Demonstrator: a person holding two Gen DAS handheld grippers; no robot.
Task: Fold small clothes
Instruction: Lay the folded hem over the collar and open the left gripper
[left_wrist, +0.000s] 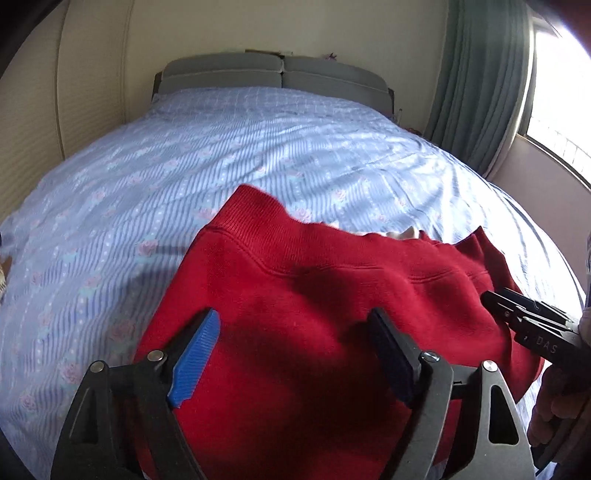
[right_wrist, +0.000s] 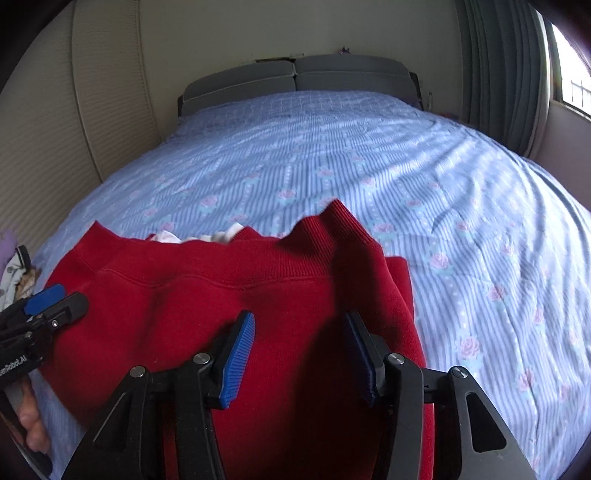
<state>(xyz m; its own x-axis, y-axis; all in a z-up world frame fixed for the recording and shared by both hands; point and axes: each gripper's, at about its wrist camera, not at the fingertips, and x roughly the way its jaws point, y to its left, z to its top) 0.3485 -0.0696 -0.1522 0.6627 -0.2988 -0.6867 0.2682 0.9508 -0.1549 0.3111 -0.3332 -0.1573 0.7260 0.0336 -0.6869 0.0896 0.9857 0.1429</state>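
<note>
**Two grippers released over a folded red garment**

Two grippers hover above one red sweatshirt (left_wrist: 295, 332), which lies on the blue floral bedsheet (left_wrist: 184, 166) and fills the lower centre of both wrist views. Its ribbed band runs across the middle of each frame, with a stitched seam just below it; a strip of white fabric (right_wrist: 207, 236) peeks out behind the upper edge.

Step in hand — judged from how the cloth lies, a fold has been laid down and let go: the garment sits doubled, with a second red layer showing at its right edge in the right wrist view. What remains is to flatten or fold again. The next move calls for choosing a fresh edge or corner, lowering the fingers to it and pinching through all layers, both sides together, so the bundle does not skew.

Left gripper (left_wrist: 295, 354): jaws spread wide, the blue ribbed pad (left_wrist: 195, 362) at lower left and the dark pad at lower right, with bare red cloth between them. Nothing is pinched; whether the tips graze the fabric cannot be told. It also enters the left edge of the right wrist view.

Right gripper (right_wrist: 299, 354): jaws parted to a moderate gap — narrower than the left pair — over the cloth near the ribbed band's right end. No fabric is caught between the pads. It also shows at the right edge of the left wrist view, near the garment's right side, with the person's fingers on the handle below.
</note>
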